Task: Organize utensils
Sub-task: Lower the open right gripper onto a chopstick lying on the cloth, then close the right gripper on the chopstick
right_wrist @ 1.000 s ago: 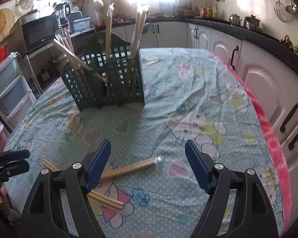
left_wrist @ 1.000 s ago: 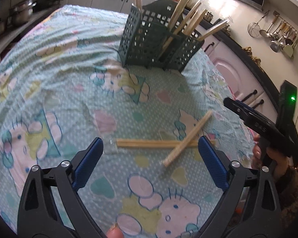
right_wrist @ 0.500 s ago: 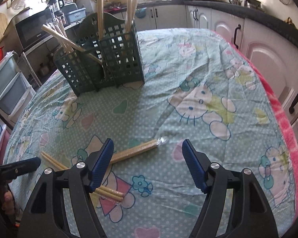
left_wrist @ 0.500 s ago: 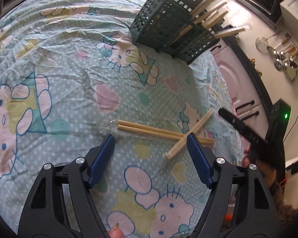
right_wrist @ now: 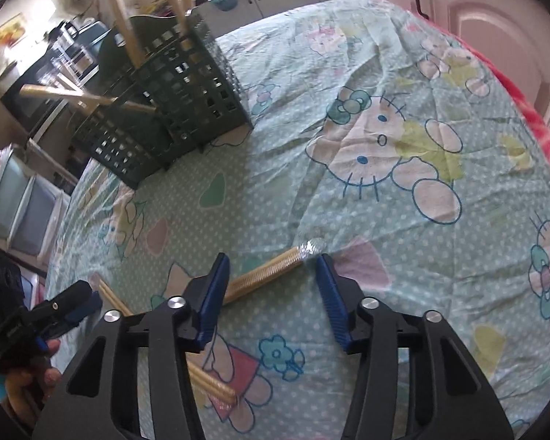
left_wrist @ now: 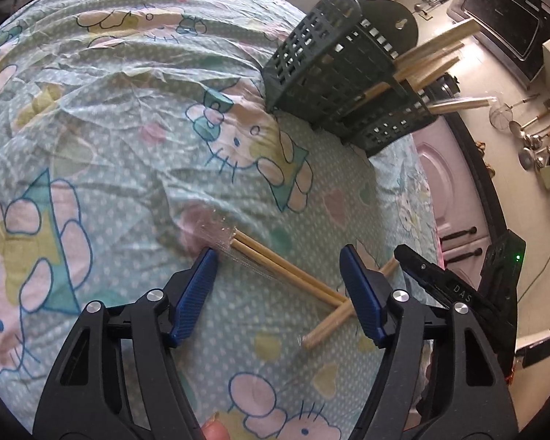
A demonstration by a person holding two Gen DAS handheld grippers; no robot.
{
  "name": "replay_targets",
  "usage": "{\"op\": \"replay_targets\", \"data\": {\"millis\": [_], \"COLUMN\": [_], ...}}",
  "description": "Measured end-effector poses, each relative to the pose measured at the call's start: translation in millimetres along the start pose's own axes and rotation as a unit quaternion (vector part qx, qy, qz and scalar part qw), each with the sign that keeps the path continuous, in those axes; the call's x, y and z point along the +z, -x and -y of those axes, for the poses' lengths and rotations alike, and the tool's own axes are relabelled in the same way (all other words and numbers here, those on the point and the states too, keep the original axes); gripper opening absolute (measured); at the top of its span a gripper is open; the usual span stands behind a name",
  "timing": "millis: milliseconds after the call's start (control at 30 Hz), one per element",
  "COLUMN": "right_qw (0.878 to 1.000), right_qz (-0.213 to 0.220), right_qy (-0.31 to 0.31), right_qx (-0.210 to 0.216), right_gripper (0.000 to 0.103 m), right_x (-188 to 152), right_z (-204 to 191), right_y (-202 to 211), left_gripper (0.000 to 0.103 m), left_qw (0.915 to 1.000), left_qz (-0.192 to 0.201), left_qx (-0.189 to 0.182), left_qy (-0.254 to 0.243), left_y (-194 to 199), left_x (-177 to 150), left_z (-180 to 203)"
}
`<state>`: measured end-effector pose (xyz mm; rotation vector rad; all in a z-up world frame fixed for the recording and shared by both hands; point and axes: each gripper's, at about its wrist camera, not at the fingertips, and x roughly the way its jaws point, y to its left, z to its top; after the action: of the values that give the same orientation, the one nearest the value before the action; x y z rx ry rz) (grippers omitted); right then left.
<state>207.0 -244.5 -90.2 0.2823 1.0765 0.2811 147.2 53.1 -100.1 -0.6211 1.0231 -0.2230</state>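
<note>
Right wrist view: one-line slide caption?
Right gripper, jaws closing but not yet gripping, straddles a wrapped chopstick pair on the cartoon tablecloth; green utensil caddy behind.

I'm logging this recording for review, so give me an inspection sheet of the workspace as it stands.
Surface: table under a wrinkled cartoon-print cloth.
Job's things: green caddy with chopsticks standing in it; two wrapped chopstick pairs lie crossed, first pair, second pair.
Clutter: nothing seen.
Grippers: left gripper straddles the first pair, right gripper the second; both have just been closing, pads not yet pressing.
Cables: a wire near the wall behind the right gripper.
Surroundings: cabinets, microwave, hanging ladles.
</note>
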Motion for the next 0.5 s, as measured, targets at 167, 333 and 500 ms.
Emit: {"op": "replay_targets", "data": {"millis": [167,333,500], "right_qw": [1.0,1.0,1.0], "right_qz": [-0.002,-0.003,0.0], "right_qy": [-0.003,-0.008,-0.019], "right_qx": [-0.009,-0.01,0.0], "right_gripper": [0.028,0.017,0.012], "right_x": [6.1,10.9,16.3], "right_z": [-0.4,0.1,3.3], "right_y": [-4.9,-10.1,-10.7], "left_gripper": [0.057,0.052,0.039], "left_qw": [0.9999,0.9996,0.9988], "left_qz": [0.0,0.0,0.004], "left_qx": [0.016,0.028,0.047], "left_qy": [-0.004,-0.005,-0.011], "left_y": [-5.7,-10.1,-14.4], "left_x": [8.0,15.1,21.5], "left_z": [2.5,3.4,3.6]}}
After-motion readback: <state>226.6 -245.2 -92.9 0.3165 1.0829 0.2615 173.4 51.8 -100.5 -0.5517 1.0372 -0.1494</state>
